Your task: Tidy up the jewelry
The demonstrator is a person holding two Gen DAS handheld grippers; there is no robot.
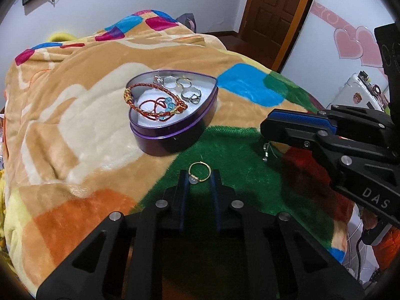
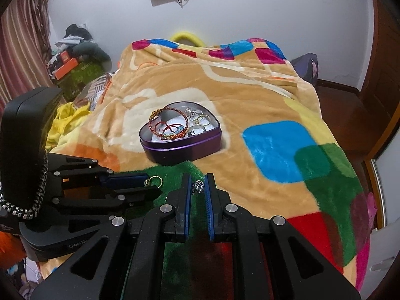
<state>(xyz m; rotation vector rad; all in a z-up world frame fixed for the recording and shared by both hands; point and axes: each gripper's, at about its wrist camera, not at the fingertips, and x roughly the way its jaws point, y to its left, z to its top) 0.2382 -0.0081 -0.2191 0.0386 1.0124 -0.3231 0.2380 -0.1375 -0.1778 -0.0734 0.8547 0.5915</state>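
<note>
**Inspector:** State the position of the items.

**Assistant:** A purple heart-shaped tin (image 1: 172, 127) sits open on the patchwork blanket (image 1: 75, 115), towards the far middle of the bed. It holds a braided red-and-gold bracelet (image 1: 155, 100), a red cord with blue beads, and several silver rings (image 1: 185, 87). Two pieces remain outside it. A gold ring with a pale stone (image 1: 198, 173) lies on the green patch just near of the tin. A small silver charm (image 2: 198, 186) lies to its right.

**Inspector:** Handling properties?

**Assistant:** Judged light, hard and slippery. The plush pile will let the gold ring sink or tip under pressure. Best taken across the band, stone clear of the pads. The charm is tiny and bumpy; I judge a central pinch safest, since it could roll out sideways.

**Inspector:** Left gripper?

**Assistant:** The left gripper (image 1: 198, 175) is set to a narrow gap, its fingers either side of the gold ring. The ring looks bracketed, not clamped; contact cannot be confirmed.

**Inspector:** Right gripper?

**Assistant:** The right gripper (image 2: 198, 187) is narrower yet, the charm between its blue pads (image 2: 209, 190). Whether the pads press it, or it rests on the blanket, cannot be told.

**Inspector:** Risk?

**Assistant:** Dropping either piece into the pile, where it would be hard to find.
</note>
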